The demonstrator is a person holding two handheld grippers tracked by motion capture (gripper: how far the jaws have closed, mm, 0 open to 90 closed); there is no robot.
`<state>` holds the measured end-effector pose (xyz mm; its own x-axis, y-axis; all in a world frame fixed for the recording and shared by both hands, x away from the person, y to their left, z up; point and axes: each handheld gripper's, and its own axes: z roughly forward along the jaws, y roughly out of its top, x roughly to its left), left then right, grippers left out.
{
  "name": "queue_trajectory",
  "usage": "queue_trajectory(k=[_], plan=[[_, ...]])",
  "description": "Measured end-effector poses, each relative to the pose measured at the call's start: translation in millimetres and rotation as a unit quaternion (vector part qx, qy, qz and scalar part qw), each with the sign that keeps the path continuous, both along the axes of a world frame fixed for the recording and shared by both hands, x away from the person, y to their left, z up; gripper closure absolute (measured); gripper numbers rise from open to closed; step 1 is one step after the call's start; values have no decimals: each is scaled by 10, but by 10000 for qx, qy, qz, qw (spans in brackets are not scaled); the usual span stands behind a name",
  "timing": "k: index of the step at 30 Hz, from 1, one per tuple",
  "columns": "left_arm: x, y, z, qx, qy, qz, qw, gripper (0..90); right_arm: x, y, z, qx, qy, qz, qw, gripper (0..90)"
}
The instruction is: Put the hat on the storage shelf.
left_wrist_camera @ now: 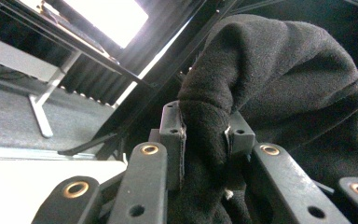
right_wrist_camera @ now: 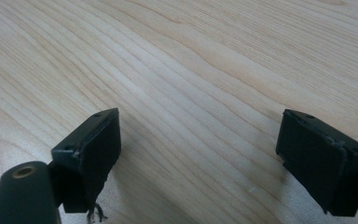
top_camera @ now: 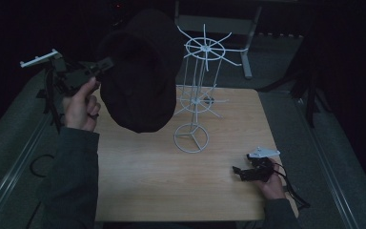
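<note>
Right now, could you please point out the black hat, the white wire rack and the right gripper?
black hat [top_camera: 140, 81]: high view, on its crown.
white wire rack [top_camera: 191, 138]: high view, on its round base ring.
right gripper [top_camera: 238, 171]: high view, between its fingertips.

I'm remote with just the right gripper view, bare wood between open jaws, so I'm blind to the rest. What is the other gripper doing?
Observer: The left gripper is raised above the table's left side, clamped on a black knit hat.
Operator: Firm grip?
Observer: The left gripper view shows a fold of the hat pinched between both jaws.
Operator: Anything standing on the table?
Observer: A white wire rack stands upright mid-table, just right of the hanging hat.
</note>
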<state>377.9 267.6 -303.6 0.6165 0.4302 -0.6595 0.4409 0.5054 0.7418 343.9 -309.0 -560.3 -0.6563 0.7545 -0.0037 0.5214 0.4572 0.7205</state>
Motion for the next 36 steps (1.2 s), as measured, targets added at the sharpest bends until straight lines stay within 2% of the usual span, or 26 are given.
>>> queue_trajectory(k=[6, 21, 30, 36], plan=[[61, -65, 58, 17, -8, 25, 10000, 756, 1, -1, 0, -5, -4, 3, 10000, 137], [178, -186, 159, -178, -14, 73, 9998, 756, 0, 0, 0, 0, 8, -1, 10000, 137], [245, -256, 137, -325, 138, 149, 9993, 754, 1, -1, -1, -4, 1, 5, 10000, 137], [259, -313, 129, -360, 141, 213, 9990, 751, 0, 0, -1, -3, 1, 1, 10000, 137]])
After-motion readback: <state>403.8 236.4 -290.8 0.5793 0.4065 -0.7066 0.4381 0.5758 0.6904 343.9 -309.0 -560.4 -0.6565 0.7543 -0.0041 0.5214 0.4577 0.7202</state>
